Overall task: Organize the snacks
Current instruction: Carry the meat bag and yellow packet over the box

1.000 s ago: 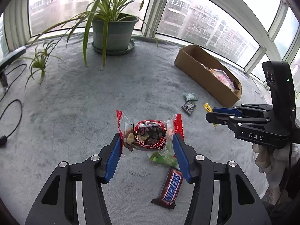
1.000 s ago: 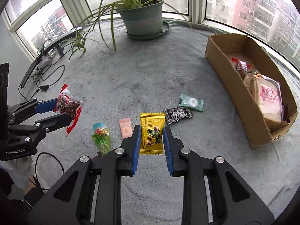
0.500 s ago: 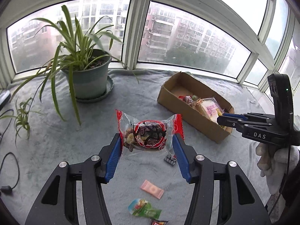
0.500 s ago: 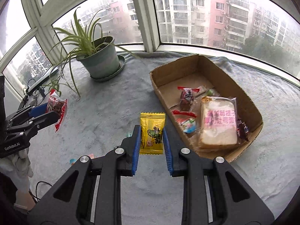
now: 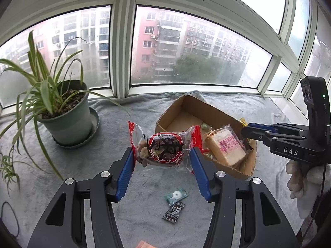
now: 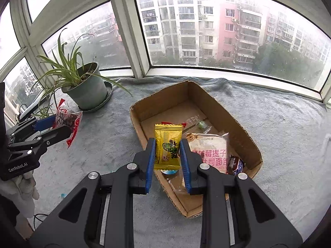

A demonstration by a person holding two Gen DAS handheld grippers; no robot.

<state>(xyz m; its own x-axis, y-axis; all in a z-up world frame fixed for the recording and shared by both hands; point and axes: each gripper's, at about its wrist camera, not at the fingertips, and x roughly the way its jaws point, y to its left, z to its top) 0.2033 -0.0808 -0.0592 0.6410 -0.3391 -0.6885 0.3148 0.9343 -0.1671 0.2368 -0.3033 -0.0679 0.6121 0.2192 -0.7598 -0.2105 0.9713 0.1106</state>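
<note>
My left gripper [image 5: 162, 155] is shut on a clear red-edged snack bag [image 5: 163, 146], held in the air left of the cardboard box [image 5: 175, 107]. My right gripper [image 6: 167, 150] is shut on a yellow candy packet [image 6: 168, 144], held over the near left part of the same box [image 6: 244, 132]. The box holds a wrapped bread [image 6: 209, 150], a dark bar [image 6: 234, 164] and other small snacks. The left gripper with its bag shows in the right wrist view [image 6: 62, 124]. The right gripper shows in the left wrist view [image 5: 248, 130].
A potted spider plant [image 5: 62, 111] stands at the back left on the grey blanket [image 6: 289, 144]. A green candy [image 5: 175, 195] and a black packet [image 5: 173, 212] lie on the blanket near me. Windows ring the back. Cables lie at far left.
Both grippers have risen and moved toward the box with their snacks. The yellow packet went from above the blanket to over the box. The left bag came nearer the box's left side.
</note>
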